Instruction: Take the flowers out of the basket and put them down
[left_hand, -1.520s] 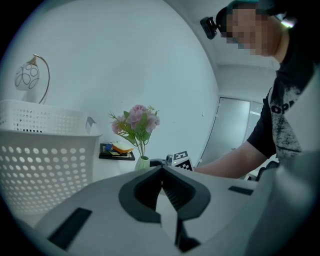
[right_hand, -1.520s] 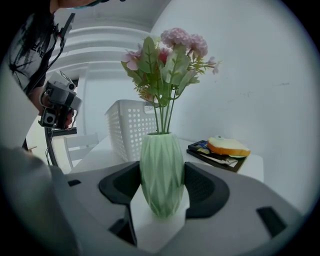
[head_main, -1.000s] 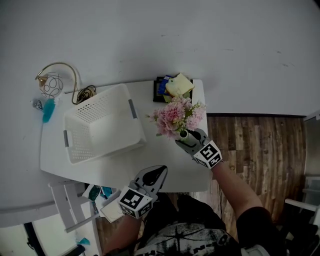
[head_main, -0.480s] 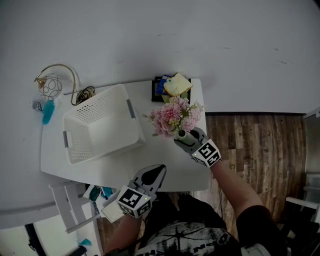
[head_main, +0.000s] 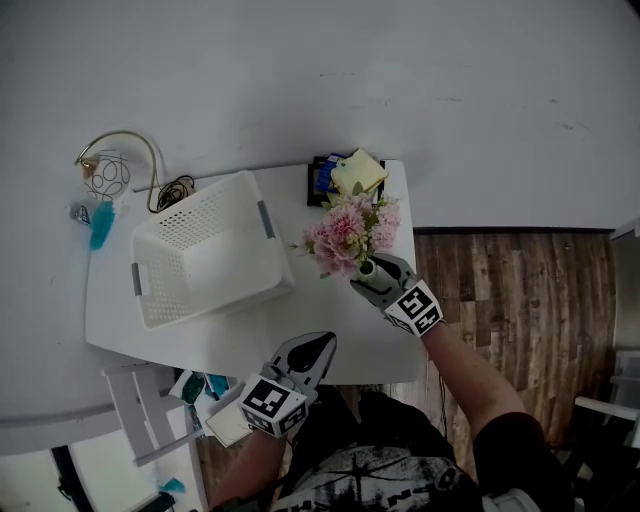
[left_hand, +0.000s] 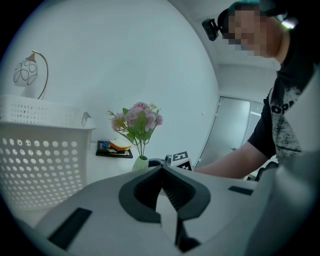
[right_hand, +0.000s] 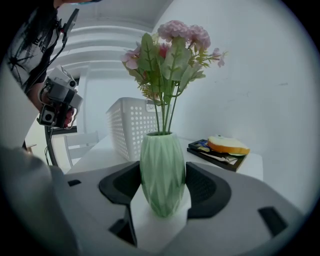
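Right gripper (right_hand: 162, 184) clamps the vase (right_hand: 162, 165) round its belly, keeping it upright so the flowers (right_hand: 172, 50) don't tip. It's out of the basket (head_main: 195, 195), base seemingly on the table (head_main: 240, 330). Left gripper (left_hand: 161, 171) is closed, empty, parked clear.

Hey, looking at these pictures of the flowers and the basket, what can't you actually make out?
- Green vase base, head view: covered by flowers and right gripper, so whether it stands on the table or is lifted is unclear.
- Basket inside, left gripper view: hidden by its own wall.
- Dark tray contents, head view: too small to name.
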